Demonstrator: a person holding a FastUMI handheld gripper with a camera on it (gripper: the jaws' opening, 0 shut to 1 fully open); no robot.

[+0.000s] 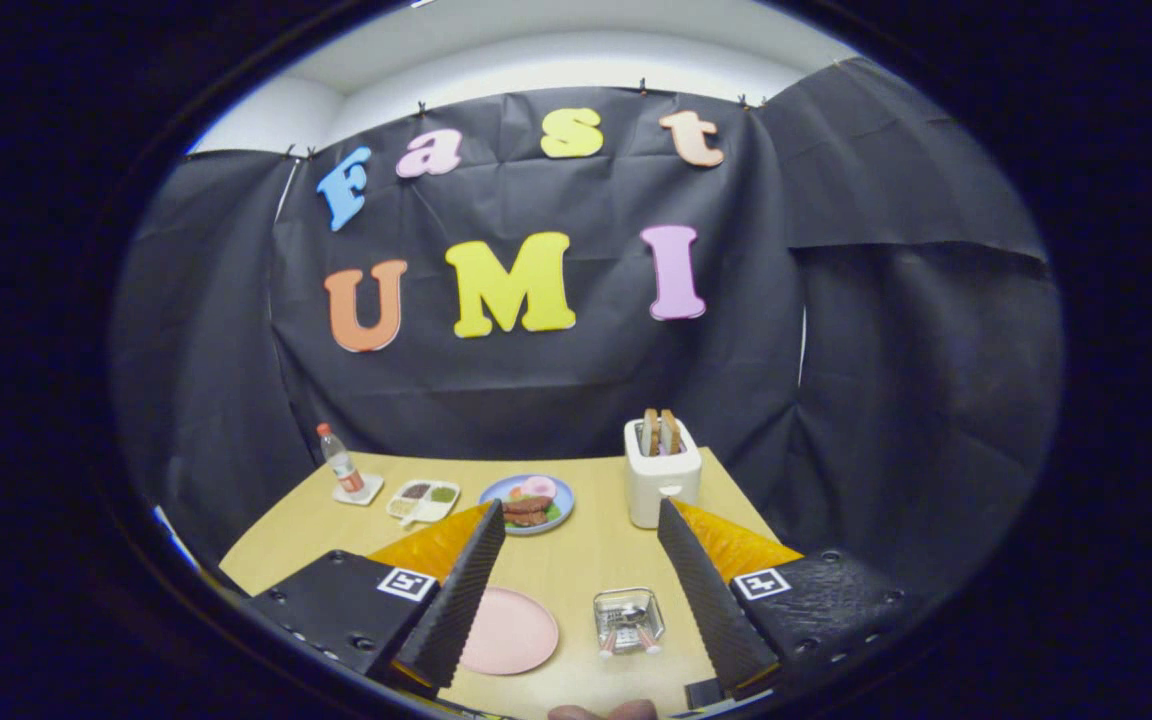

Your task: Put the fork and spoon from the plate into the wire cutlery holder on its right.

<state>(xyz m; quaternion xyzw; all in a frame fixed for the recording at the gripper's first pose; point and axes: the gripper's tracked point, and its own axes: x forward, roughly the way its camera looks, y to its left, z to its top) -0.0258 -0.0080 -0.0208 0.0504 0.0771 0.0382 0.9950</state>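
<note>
**Cutlery in the holder, plate bare**

While the tongs (581, 590) hung spread wide over the near end of the table, gripping nothing, the wooden table (586, 555) filled the lower middle of the frame as the biggest thing in sight. Next in size, a white toaster (662, 482) stood right of centre toward the far edge, with two slices of bread (661, 431) upright in its slots. Low in the frame, between the fingers and close to the left one, lay the pink plate (508, 631), its surface bare. A blue plate of food (528, 503) sat farther back, just left of centre. Beside it to the left rested a small white tray (423, 500) with several compartments, and farther left a bottle (340, 460) with a red cap stood on a white coaster (358, 490). The wire cutlery holder (628, 618) sat just right of the pink plate, near the right finger, with two handles (626, 637) lying inside it; fork and spoon could not be told apart. A fingertip (604, 711) showed at the very bottom.
</note>
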